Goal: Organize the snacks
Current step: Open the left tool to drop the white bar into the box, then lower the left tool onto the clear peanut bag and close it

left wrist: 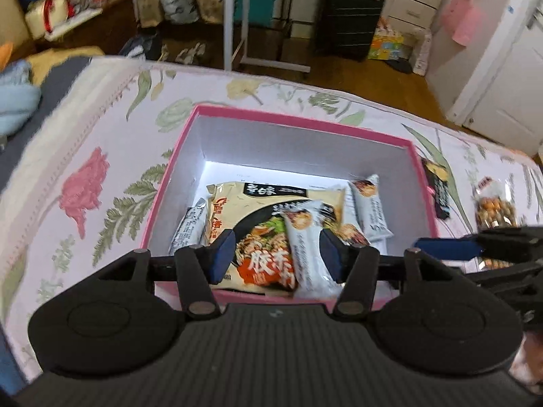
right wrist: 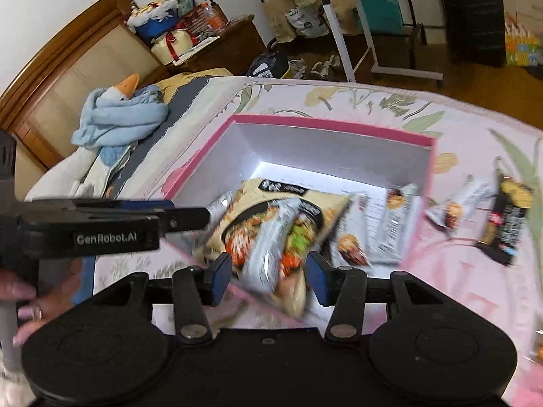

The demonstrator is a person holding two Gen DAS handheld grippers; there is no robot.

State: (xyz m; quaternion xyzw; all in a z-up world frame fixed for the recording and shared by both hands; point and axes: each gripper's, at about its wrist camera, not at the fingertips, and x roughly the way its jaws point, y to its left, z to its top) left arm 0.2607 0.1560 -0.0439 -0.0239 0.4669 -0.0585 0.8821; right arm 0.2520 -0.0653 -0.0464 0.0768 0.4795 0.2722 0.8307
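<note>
A noodle packet (left wrist: 258, 234) lies in the pink box (left wrist: 305, 125) on the flowered bed (left wrist: 85, 169), a white snack bar (left wrist: 305, 247) loose between the released fingers of the left gripper (left wrist: 276, 254), the right gripper (right wrist: 269, 276) likewise spread over the box, more snacks (right wrist: 509, 217) beside it
</note>
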